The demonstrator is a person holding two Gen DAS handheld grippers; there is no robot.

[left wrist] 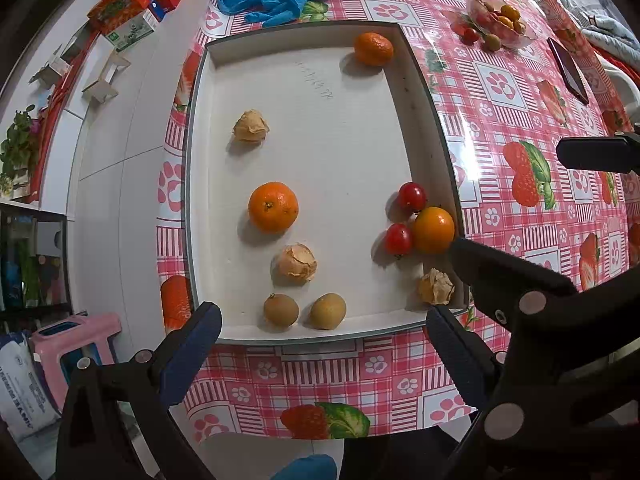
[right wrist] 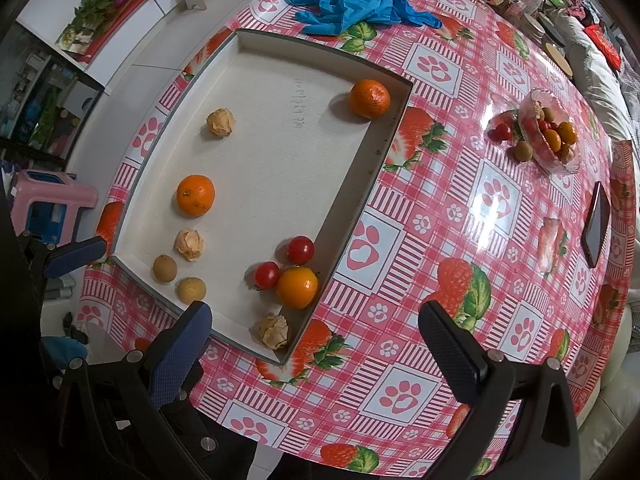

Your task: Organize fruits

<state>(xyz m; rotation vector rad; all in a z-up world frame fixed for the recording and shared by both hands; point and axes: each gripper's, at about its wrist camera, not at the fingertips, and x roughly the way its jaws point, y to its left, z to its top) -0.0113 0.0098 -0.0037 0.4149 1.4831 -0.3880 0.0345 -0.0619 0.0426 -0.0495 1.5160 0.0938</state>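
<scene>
Right wrist view, nearest first: the right gripper (right wrist: 316, 344) hangs released and empty over the tray's (right wrist: 384, 140) near corner. The left gripper (left wrist: 320, 336), also spread wide and holding nothing, hovers at the tray's near rim. Inside lie two longans (left wrist: 304, 311), husked physalis (left wrist: 297, 263), cherry tomatoes (left wrist: 412, 197) and mandarins (left wrist: 273, 207). Farther off, the glass bowl (right wrist: 550, 132) holds more fruit, so sorting looks roughly half done.
</scene>
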